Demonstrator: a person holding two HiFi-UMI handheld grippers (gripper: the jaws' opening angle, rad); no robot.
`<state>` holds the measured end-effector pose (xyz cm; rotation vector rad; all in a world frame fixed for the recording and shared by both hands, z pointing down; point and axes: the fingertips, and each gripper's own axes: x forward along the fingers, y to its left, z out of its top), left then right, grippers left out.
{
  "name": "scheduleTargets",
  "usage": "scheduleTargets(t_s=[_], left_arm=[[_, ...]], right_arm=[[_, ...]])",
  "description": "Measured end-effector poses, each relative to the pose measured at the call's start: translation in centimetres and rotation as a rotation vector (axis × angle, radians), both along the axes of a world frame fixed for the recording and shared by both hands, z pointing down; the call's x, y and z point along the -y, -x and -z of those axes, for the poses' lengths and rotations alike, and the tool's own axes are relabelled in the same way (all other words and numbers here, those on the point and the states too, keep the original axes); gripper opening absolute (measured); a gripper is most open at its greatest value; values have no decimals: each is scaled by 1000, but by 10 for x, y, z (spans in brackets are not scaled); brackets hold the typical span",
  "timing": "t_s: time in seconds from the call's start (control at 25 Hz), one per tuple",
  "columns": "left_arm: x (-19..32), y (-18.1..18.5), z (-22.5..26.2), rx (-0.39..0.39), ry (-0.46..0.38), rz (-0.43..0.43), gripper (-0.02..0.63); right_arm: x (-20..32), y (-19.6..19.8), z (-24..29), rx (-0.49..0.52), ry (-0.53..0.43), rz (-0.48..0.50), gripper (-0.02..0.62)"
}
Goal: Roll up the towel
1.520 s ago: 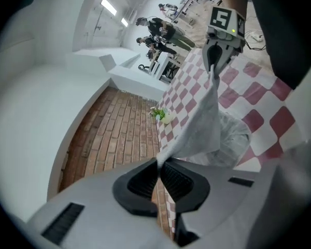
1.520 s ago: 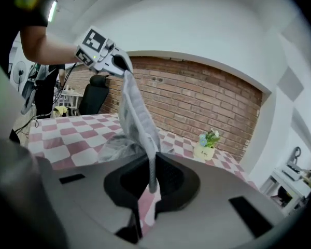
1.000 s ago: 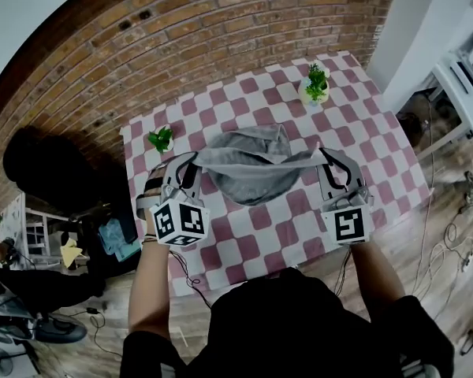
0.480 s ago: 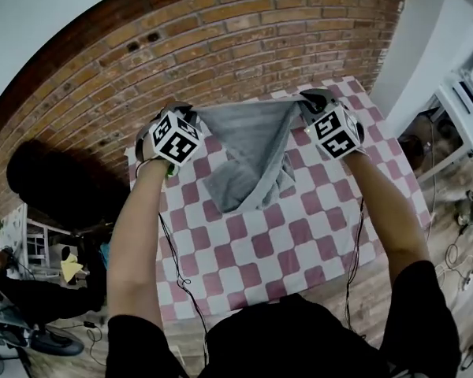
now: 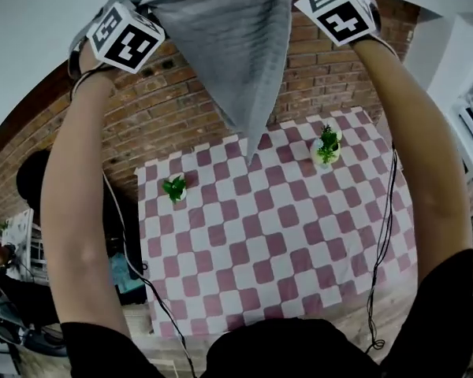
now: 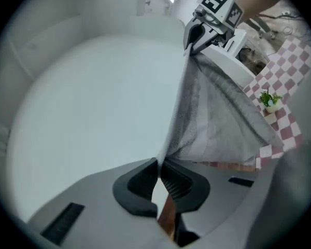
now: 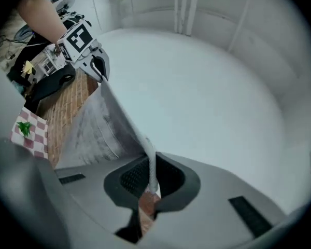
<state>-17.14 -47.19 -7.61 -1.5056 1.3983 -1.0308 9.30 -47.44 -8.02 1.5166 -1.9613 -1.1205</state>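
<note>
Towel [image 5: 236,61], earlier sagging onto the checked table [image 5: 284,235], now raised clear above its far edge, top corners clamped in closed left gripper [image 6: 158,166] and right gripper [image 7: 149,179].

The towel [image 5: 236,53] is plain mid-grey, with a paler band showing in the left gripper view. The tablecloth [image 5: 276,242] is a dusty pink-and-white checkerboard. The brick wall [image 5: 181,109] is reddish-brown with light mortar lines. The left gripper [image 6: 158,166] and right gripper [image 7: 149,178] are both grey with black ribbed pads, and each marker cube [image 5: 126,34] is white with black square patterns. The small plant [image 5: 174,187] and the bigger plant [image 5: 328,140] are bright green, and the bigger one's pot [image 5: 322,158] is white. The person's top [image 5: 299,353] is black.
</note>
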Motion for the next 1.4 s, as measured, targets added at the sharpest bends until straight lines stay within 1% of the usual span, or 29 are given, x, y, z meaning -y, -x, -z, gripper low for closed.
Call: scheduleTargets(t_s=[0.04,0.12,0.2,0.24,0.32,0.4,0.44,0.52,0.6,0.8,0.88,0.96,1.16,1.28,1.4], left_arm=[[-7,2,10,25,-16,3,15],[-21,6,17,79,-50,8,15],[-36,5,6,121,-77,-11,15],[-45,4,-8,134,-82,-29,15],[-66,0,-50,168,-73,-62,15],[-87,-3,-105,199,-38,-87,15],[-96,-5,-134,202,-13,-98,15],[-114,-10,-187,191,35,-114,15],[-129,-17,-237,170,82,-111,15],[-181,-25,-351,47,226,-79,15],[-213,-31,-396,6,290,-75,15],[-247,-34,-434,-20,349,-65,15],[-325,-47,-503,-64,470,-69,15],[-366,-51,-531,-82,529,-73,15],[-410,-57,-556,-84,589,-87,15]], right_arm=[[-7,4,10,-12,-11,16,8],[-19,9,13,-32,-12,53,8],[-31,11,0,-39,2,88,9],[-38,11,-13,-44,13,104,9],[-52,10,-49,-75,47,132,9],[-69,9,-97,-122,101,159,9],[-78,8,-124,-143,130,170,9],[-98,5,-177,-171,186,190,9],[-120,2,-225,-186,239,204,9],[-187,-6,-344,-189,378,209,9],[-216,-12,-386,-217,421,216,9],[-243,-18,-420,-215,465,224,9],[-313,-34,-476,-145,552,212,9],[-355,-42,-506,-85,612,182,9],[-395,-50,-530,-13,672,138,9]])
